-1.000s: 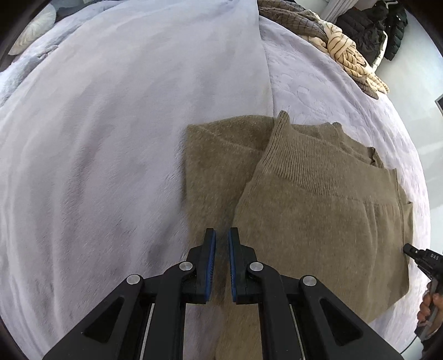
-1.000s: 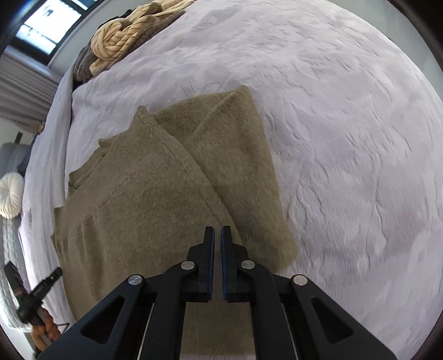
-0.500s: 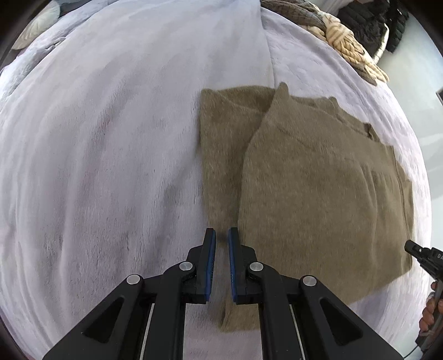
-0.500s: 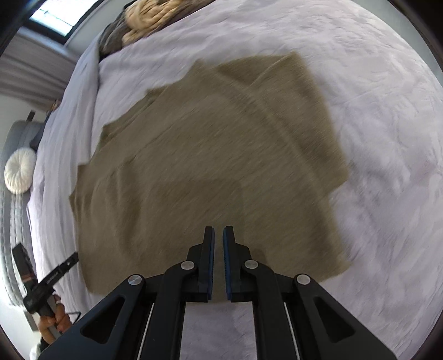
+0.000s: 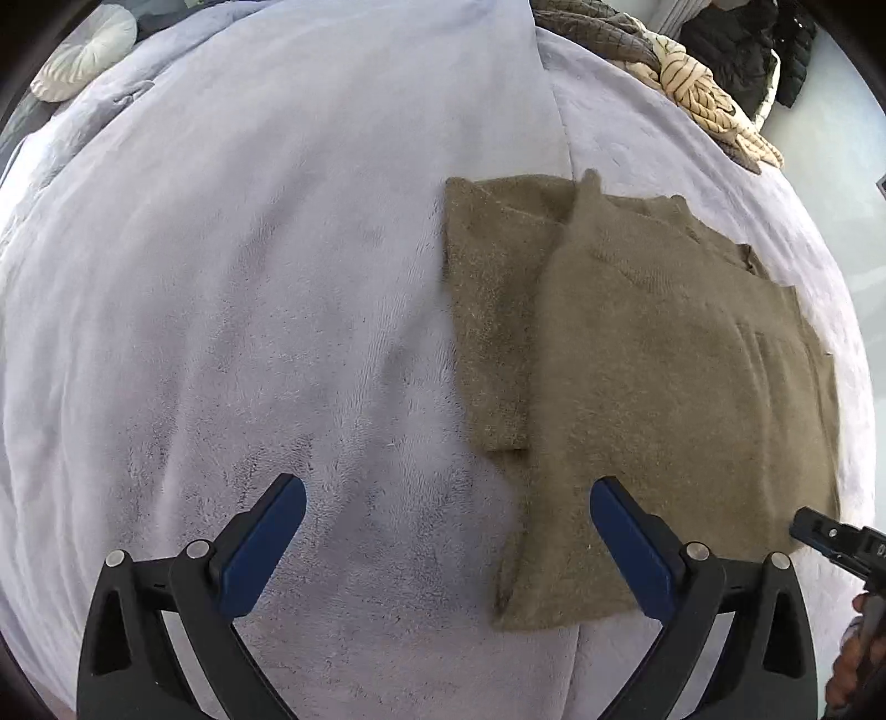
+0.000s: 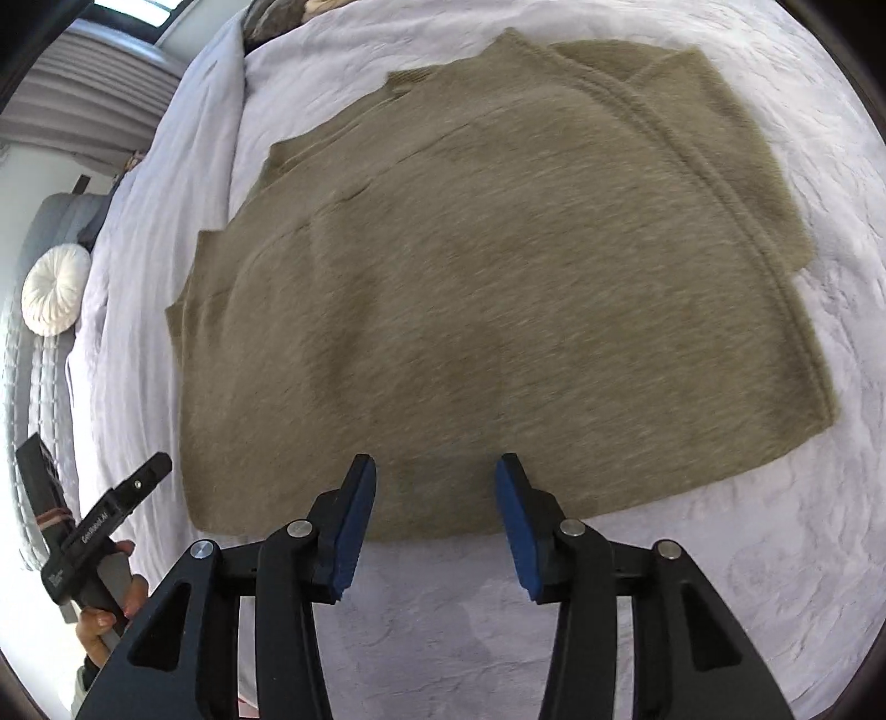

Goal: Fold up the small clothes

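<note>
My left gripper (image 5: 447,545) stands wide open; its jaws have just been opening, and nothing is pressed between the blue pads. In the left wrist view only the pale lilac bed cover (image 5: 221,277) and the lower left corner of the garment are seen between the two fingers. My right gripper (image 6: 436,520) is open about halfway; its jaws also have just been opening, and they hold nothing. In the right wrist view its fingertips hang over the near hem of the garment, at the lower middle of the frame.

The task's thing is an olive-brown knitted sweater (image 6: 498,288), which lies flat on the bed cover (image 6: 720,581). In the right wrist view it fills the centre of the frame, with one part folded over along a seam at the upper right. In the left wrist view the sweater (image 5: 664,387) is in the right half of the frame.

At the upper left of the left wrist view is a round white cushion (image 5: 83,52). At the upper right lies a heap of other clothes (image 5: 703,83), well apart from the sweater. In the right wrist view, my left hand (image 6: 108,609) shows at the lower left edge.
</note>
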Available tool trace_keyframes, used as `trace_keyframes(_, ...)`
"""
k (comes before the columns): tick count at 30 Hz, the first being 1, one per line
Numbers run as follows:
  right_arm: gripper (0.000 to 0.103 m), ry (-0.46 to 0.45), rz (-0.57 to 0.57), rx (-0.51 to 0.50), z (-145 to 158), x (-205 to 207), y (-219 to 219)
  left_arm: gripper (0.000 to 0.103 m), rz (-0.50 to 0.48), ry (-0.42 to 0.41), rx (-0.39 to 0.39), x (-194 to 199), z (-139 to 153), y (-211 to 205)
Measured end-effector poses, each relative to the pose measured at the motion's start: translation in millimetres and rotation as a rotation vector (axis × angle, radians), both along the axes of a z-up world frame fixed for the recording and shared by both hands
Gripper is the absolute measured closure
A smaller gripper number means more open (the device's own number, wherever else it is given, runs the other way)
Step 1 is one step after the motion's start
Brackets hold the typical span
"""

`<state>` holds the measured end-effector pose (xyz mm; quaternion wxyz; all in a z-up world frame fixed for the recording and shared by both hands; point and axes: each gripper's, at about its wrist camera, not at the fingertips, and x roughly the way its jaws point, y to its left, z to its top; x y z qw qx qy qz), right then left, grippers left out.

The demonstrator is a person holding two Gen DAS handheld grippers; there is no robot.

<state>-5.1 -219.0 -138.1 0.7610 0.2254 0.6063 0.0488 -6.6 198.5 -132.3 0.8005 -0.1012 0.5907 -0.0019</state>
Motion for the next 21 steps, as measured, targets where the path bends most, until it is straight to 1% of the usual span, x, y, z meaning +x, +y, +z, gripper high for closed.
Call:
trace_keyframes(1,0.054,0.003,0.005,0.002,-0.4,-0.1,3.1,0.0,0.004,0.004,-0.004,-0.4,-0.5,2.8)
trace_keyframes(2,0.05,0.008,0.009,0.005,-1.3,-0.1,7.0,0.0,0.005,0.008,-0.003,-1.0,-1.0,4.8)
trace_keyframes(3,0.044,0.01,0.011,0.006,-2.3,-0.6,9.2,0.0,0.009,0.012,0.003,-1.2,-1.8,6.3)
trace_keyframes(6,0.033,0.011,0.037,0.023,-3.4,-2.6,18.6,0.0,0.027,0.027,0.023,-2.9,-3.4,12.3)
trace_keyframes(8,0.028,0.012,0.05,0.033,-4.7,-3.2,27.8,0.0,0.039,0.033,0.03,-5.1,-4.9,17.0)
trace_keyframes(11,0.028,0.013,0.083,0.048,-3.9,-4.5,42.9,0.0,0.058,0.043,0.034,-7.7,-6.7,24.2)
trace_keyframes(14,0.028,-0.013,0.128,0.078,0.6,-0.3,64.0,0.0,0.083,0.045,0.031,-12.2,-7.0,35.7)
trace_keyframes(19,0.028,-0.043,0.191,0.143,0.7,27.5,116.3,0.0,0.115,0.073,0.041,-19.7,-11.3,56.4)
trace_keyframes(20,0.03,-0.056,0.203,0.149,1.4,34.9,128.8,0.0,0.12,0.073,0.046,-20.5,-11.5,59.7)
trace_keyframes(21,0.043,-0.068,0.212,0.15,2.5,40.4,135.6,0.0,0.125,0.071,0.051,-22.8,-11.3,63.7)
